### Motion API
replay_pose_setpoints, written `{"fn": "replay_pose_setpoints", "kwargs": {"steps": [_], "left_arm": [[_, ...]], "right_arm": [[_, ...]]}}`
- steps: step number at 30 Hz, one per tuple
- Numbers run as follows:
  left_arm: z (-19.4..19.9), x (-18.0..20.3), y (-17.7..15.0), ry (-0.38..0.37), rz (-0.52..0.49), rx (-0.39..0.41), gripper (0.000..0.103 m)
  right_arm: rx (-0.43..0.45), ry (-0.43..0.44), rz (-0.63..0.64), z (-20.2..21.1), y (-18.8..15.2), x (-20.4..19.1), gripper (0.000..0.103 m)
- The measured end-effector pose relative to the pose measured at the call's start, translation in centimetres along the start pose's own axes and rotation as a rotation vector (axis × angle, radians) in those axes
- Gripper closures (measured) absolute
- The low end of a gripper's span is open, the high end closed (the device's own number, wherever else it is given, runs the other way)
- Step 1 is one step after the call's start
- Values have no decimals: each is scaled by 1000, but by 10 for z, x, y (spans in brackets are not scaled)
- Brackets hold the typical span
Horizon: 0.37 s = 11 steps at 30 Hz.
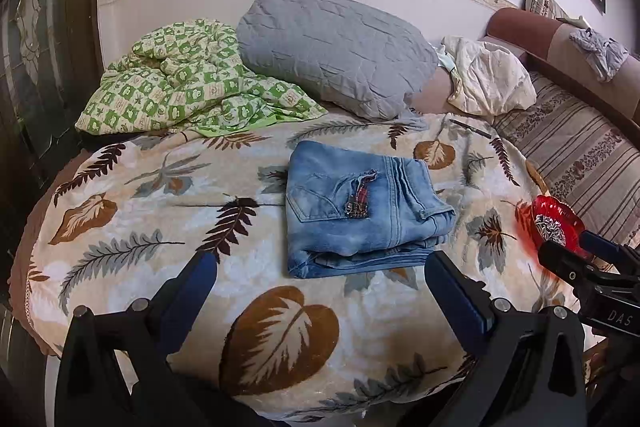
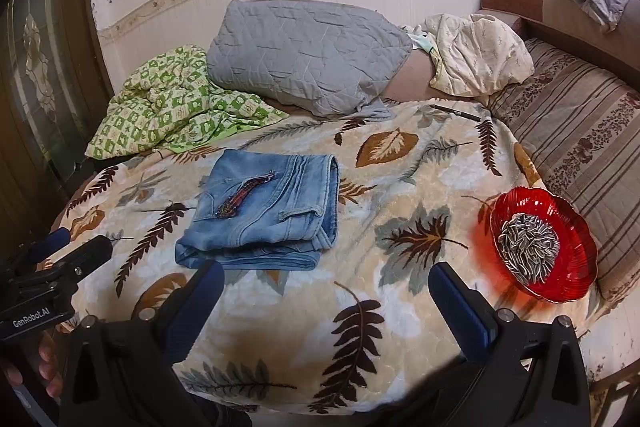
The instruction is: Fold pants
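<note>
Both my grippers, left (image 1: 320, 273) and right (image 2: 326, 281), hang spread and empty. The jeans (image 1: 362, 207) lie folded just beyond my left jaws: soft, weighty denim, so I'd pinch the thick near edge.

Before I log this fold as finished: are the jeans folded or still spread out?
Folded. The jeans lie as a compact stacked rectangle on the leaf-print blanket, layered edges showing along the near side, no legs extended.
</note>
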<state>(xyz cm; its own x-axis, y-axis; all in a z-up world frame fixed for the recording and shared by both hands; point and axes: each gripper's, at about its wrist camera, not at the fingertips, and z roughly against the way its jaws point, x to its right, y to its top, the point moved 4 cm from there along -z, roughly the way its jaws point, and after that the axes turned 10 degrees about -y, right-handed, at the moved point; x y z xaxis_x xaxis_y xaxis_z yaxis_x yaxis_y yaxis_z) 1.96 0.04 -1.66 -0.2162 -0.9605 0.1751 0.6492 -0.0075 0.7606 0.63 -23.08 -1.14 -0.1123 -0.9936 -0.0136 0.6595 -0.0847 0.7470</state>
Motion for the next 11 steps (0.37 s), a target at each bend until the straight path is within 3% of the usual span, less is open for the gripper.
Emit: {"fn": "replay_pose_setpoints", "kwargs": {"steps": [11], "left_arm": [[5,1,1,18,11,31,0]], "right_arm": [[-1,1,3,-1,-1,-1,0]]}}
